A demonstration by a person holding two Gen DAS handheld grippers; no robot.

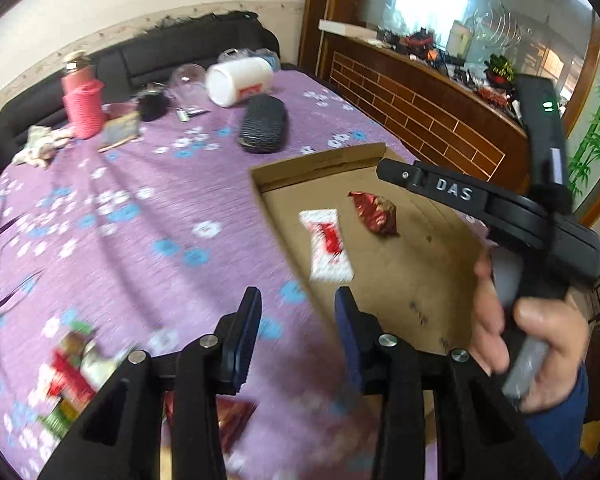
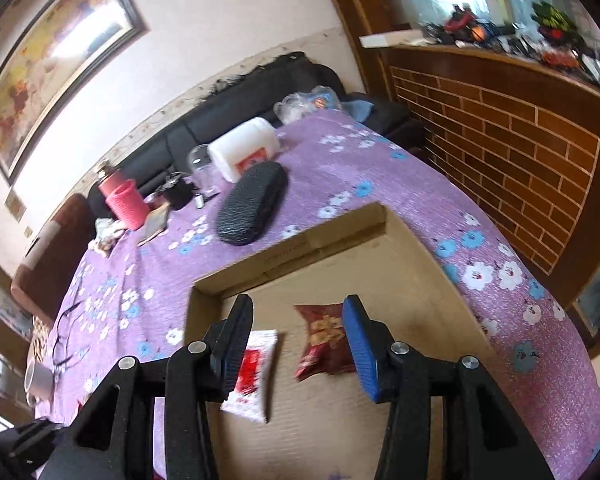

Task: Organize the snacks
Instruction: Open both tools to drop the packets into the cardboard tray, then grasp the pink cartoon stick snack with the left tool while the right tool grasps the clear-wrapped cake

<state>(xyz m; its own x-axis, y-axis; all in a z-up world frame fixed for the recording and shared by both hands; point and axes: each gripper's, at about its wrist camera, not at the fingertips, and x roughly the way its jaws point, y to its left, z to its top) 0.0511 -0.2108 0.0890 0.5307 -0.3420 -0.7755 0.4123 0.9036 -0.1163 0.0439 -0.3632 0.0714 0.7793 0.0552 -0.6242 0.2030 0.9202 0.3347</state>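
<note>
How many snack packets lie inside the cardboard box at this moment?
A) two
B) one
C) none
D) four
A: inside the cardboard box lie only a white-and-red packet and a dark red packet, side by side on its floor.

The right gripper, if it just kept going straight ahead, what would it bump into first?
Probably the dark red snack bag lying in the cardboard box. It sits between the open right gripper fingers, with a white packet beside it. Depth is hard to judge here.
</note>
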